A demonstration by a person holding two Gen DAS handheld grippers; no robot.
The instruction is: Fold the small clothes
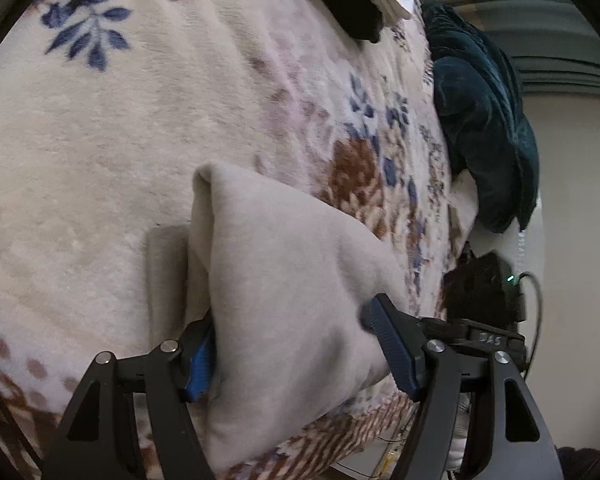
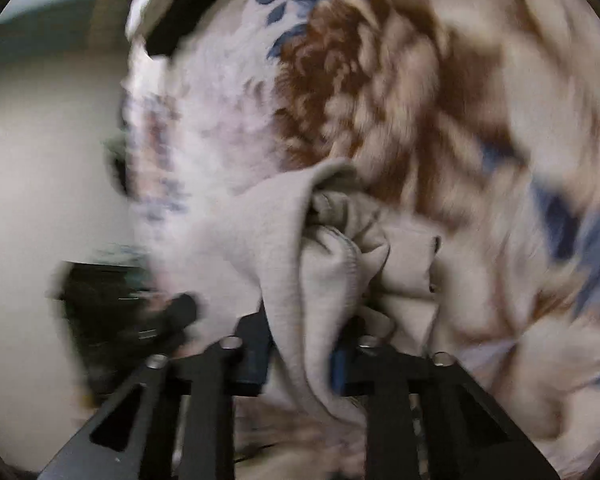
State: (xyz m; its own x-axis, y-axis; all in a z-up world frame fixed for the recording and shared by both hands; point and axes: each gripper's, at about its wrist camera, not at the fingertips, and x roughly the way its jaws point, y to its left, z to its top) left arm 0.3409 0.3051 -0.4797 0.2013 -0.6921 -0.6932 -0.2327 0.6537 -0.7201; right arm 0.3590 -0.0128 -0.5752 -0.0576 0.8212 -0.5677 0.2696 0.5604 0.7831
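Cloth (image 1: 284, 280) — a small beige garment of soft fleece, folded into a thick wedge with a flat layer showing beneath it — lies on a cream blanket (image 1: 100, 140) with blue and brown flowers. Its bulk sits between the blue pads of the left gripper (image 1: 296, 354), whose jaws stand wide; the left pad touches it, the right pad looks just clear. The right gripper (image 2: 300, 350) is clamped on a bunched, hemmed fold of the same cloth, though that view is blurred.
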